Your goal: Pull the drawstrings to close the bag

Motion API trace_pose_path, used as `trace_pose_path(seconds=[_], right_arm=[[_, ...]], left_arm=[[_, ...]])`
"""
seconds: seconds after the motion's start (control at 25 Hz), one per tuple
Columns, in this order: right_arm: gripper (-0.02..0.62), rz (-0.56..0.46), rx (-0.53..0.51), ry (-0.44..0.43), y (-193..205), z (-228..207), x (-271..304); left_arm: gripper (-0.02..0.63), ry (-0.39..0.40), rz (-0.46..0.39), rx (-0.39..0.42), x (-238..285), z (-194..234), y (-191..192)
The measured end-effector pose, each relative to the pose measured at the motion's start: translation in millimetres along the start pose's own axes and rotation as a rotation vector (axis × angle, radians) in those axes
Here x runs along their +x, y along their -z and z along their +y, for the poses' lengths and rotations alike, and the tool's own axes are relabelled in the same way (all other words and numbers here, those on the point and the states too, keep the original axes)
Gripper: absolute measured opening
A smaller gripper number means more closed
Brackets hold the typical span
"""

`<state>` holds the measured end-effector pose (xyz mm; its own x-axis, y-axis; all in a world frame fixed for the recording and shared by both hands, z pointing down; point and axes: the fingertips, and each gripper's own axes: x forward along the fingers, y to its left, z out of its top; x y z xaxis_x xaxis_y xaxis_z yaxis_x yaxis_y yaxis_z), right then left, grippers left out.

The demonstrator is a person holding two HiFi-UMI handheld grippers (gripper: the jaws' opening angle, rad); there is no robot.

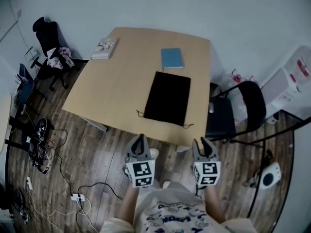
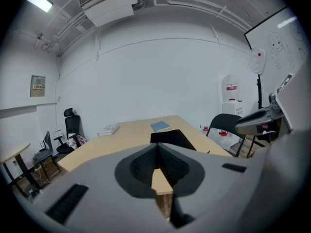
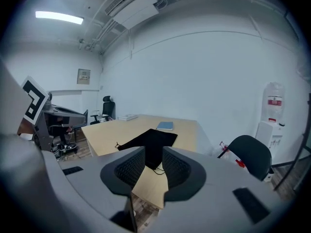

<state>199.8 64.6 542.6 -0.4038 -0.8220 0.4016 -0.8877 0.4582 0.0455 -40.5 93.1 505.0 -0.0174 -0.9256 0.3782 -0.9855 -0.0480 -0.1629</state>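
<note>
Big wooden table [image 1: 121,72] takes up the middle. The black bag [image 1: 167,98] lies flat on it, close to the near edge and over toward the right, with a blue book [image 1: 171,58] just beyond it. Both grippers hang short of the table, over the floor [image 1: 97,149]. The left hand-held gripper [image 1: 139,139] is pressed together and empty, and the right hand-held gripper [image 1: 204,142] is spread with nothing in it. The drawstrings [image 1: 140,113] poke out at the bag's near corners.

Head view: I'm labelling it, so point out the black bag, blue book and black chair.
black bag [image 1: 167,97]: head view, middle of its fabric.
blue book [image 1: 171,58]: head view, centre of its cover.
black chair [image 1: 220,116]: head view, its seat.
</note>
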Motion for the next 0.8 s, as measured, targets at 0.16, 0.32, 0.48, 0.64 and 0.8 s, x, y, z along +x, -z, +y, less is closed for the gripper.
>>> trace_pose_path(seconds=[0.16, 0.32, 0.48, 0.64, 0.8], right_arm=[[0.097, 0.079, -0.009, -0.006, 9.9, 0.3, 40.5], [0.1, 0.145, -0.007, -0.017, 23.8, -3.8, 80.5], [0.109, 0.268, 0.015, -0.023, 24.9, -0.4, 109.9], [0.132, 0.391, -0.027, -0.057, 36.0, -0.2, 133.6], [0.149, 0.486, -0.108, -0.108, 57.5, -5.8, 147.1]], left_arm=[[0.003, 0.082, 0.046, 0.03, 53.2, 15.5, 8.6], [0.003, 0.163, 0.139, 0.063, 105.7, 34.5, 25.9], [0.003, 0.286, 0.246, 0.164, 151.2, 50.1, 47.1], [0.003, 0.443, 0.34, 0.278, 185.2, 57.1, 69.7], [0.005, 0.595, 0.409, 0.382, 207.5, 58.5, 88.1]])
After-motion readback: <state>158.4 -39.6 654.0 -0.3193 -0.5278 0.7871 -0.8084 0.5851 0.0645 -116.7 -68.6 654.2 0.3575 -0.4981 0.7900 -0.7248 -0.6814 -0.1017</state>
